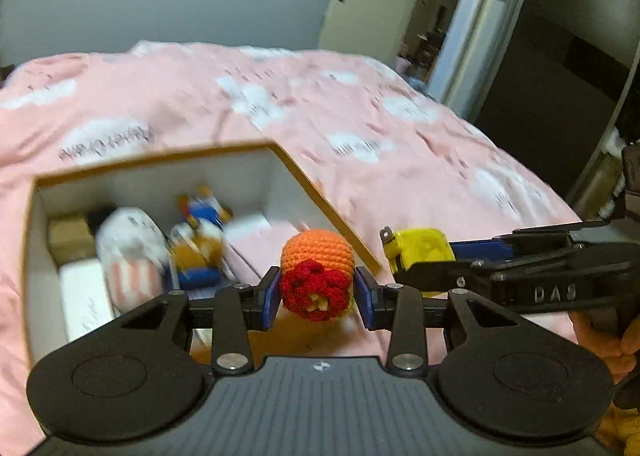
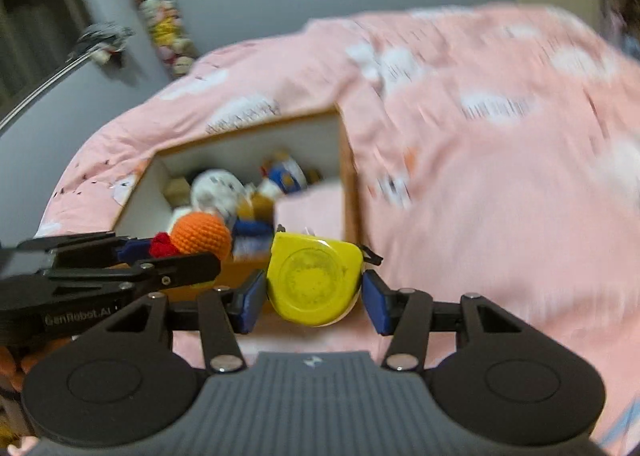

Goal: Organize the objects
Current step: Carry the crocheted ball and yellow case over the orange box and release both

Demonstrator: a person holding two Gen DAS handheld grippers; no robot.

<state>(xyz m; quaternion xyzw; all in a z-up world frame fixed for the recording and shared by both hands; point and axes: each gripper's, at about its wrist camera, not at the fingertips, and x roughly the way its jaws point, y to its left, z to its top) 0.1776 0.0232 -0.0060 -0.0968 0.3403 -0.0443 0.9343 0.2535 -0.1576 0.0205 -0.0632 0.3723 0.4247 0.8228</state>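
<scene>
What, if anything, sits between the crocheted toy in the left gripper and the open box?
Nothing visible. The left gripper holds the orange crocheted toy right at the near edge of the open box. The right gripper, holding the yellow tape measure, is off to its right, not in the path.

The left gripper (image 1: 316,292) clamps an orange crochet toy (image 1: 318,256), a box (image 1: 160,163) ahead-left and a yellow tape measure (image 1: 420,252) just right.

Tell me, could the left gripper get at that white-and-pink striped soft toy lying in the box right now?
Probably not yet: the left gripper is shut on an orange crocheted ball. The striped toy lies uncovered in the open cardboard box, so the way looks free otherwise.
</scene>
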